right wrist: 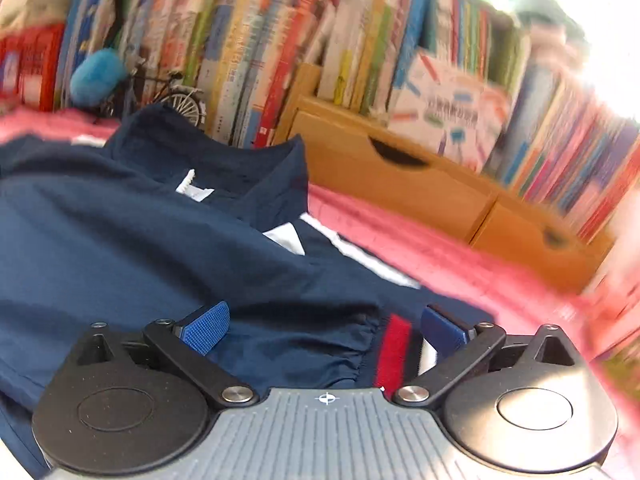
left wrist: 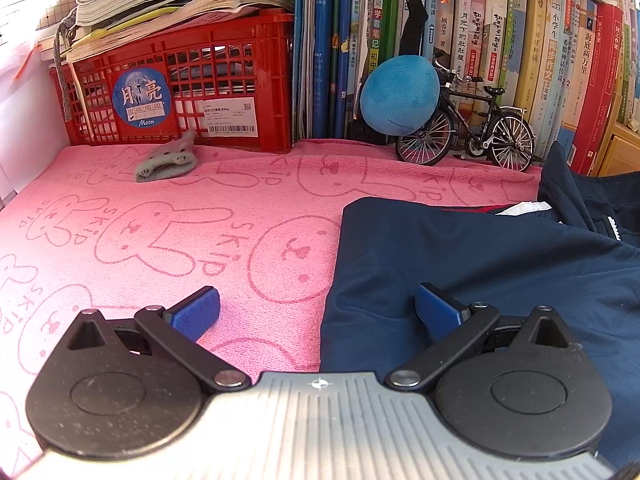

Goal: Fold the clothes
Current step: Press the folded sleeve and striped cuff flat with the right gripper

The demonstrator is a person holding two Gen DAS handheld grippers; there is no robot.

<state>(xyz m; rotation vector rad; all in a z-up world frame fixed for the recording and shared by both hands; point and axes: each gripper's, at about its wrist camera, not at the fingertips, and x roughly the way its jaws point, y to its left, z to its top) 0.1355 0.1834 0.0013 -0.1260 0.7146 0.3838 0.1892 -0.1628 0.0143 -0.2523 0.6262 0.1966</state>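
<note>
A navy jacket (left wrist: 472, 256) lies partly folded on a pink towel (left wrist: 160, 240) printed with rabbit faces. My left gripper (left wrist: 318, 314) is open over the jacket's left edge, one blue pad (left wrist: 196, 314) above the towel and the other above the cloth. In the right wrist view the same jacket (right wrist: 120, 240) shows its collar, a white tag and white stripes. My right gripper (right wrist: 324, 328) is open above a gathered sleeve cuff (right wrist: 394, 348) with a red and white band. Nothing is held between either pair of fingers.
A red crate (left wrist: 180, 80) stacked with papers, a row of books (left wrist: 500, 40), a blue plush ball (left wrist: 398, 94) and a model bicycle (left wrist: 468, 132) line the back. A small grey cloth item (left wrist: 166, 160) lies on the towel. Wooden drawers (right wrist: 400, 184) stand at the right.
</note>
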